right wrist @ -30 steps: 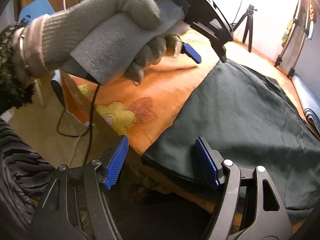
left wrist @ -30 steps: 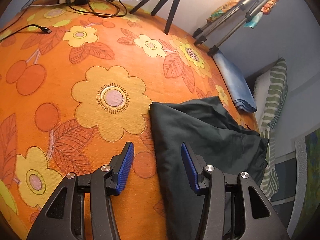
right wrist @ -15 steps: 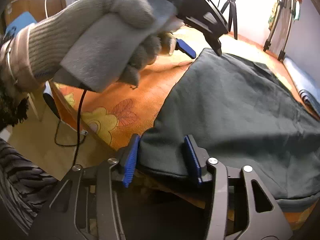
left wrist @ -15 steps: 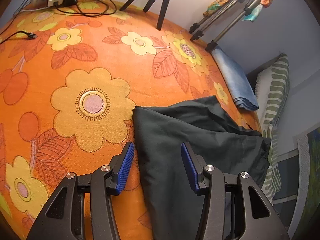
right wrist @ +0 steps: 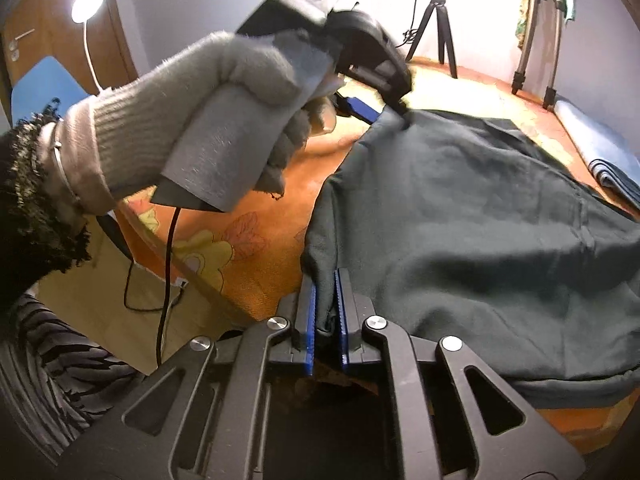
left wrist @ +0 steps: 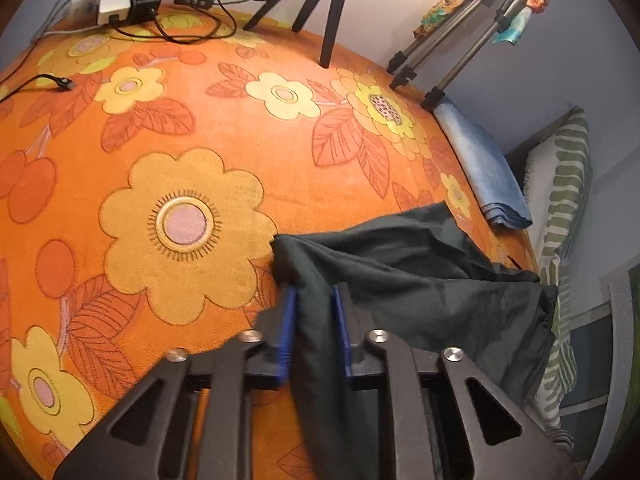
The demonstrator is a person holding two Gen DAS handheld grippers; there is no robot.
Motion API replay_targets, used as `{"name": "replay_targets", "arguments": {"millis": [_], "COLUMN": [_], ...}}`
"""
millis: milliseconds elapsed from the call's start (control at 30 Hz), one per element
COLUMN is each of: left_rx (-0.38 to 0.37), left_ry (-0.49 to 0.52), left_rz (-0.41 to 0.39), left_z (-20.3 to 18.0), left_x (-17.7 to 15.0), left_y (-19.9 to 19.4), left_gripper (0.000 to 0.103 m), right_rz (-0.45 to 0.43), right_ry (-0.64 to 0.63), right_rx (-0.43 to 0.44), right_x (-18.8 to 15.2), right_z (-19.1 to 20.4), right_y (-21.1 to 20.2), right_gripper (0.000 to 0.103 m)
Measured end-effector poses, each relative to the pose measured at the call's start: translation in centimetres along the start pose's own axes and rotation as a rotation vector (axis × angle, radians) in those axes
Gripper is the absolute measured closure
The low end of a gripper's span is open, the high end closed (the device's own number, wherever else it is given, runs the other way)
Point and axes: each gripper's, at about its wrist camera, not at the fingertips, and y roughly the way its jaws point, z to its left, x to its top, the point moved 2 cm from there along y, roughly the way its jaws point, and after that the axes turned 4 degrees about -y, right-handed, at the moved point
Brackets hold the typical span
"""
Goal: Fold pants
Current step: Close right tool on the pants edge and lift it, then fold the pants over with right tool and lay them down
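Note:
Dark green pants (right wrist: 480, 216) lie spread on an orange flowered blanket (left wrist: 192, 168). My left gripper (left wrist: 314, 300) is shut on the far left corner of the pants (left wrist: 400, 272), cloth bunched between its blue pads. My right gripper (right wrist: 325, 284) is shut on the near left corner at the blanket's front edge. In the right wrist view the left gripper (right wrist: 380, 112), held by a grey-gloved hand (right wrist: 224, 120), pinches the far corner.
A folded blue cloth (left wrist: 480, 164) lies at the blanket's right edge. Tripod legs (left wrist: 320, 12) and a power strip with cables (left wrist: 124, 0) stand at the back. A striped pillow (left wrist: 564, 200) is at right. A lamp (right wrist: 88, 0) glows at left.
Both grippers went from open to shut on the pants' left corners. The left gripper slid right onto the cloth; the right moved forward onto the near corner.

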Motion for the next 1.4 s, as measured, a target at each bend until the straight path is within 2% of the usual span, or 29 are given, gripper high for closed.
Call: {"name": "replay_targets", "arguments": {"millis": [267,333,567,733,1033,1400], "left_rx": [-0.049,-0.055,-0.149,-0.177,-0.242,-0.282], "left_ry": [0.006,0.022,0.047,0.095,0.224,0.364], "left_rz": [-0.077,-0.102,-0.175,-0.205,-0.164,-0.037], "left_z": [-2.0,-3.2,-8.3,-12.6,-23.2,-35.6], "left_x": [0.4,0.5,1.1,1.4,1.7,-1.7], "left_y": [-2.6,-3.3,-5.4,-5.4,-1.8,7.4], "left_gripper": [0.098,0.098,0.098,0.098,0.098,0.098], "right_rz": [-0.046,-0.069,-0.157,-0.2,-0.247,-0.219], "right_ry": [0.044,0.07,0.137,0.181,0.246,0.415], "right_rx": [0.046,0.06,0.08,0.081,-0.052,-0.211], "right_x": [0.3,0.4,0.8,0.8,-1.1,-6.6], "right_z": [-1.5,-2.3,-5.4,-8.0,-14.8,-24.7], "right_y": [-2.1,-3.0,-7.6,-10.7,-16.1,-20.2], "right_gripper": [0.094,0.094,0.094,0.095,0.095,0.095]}}
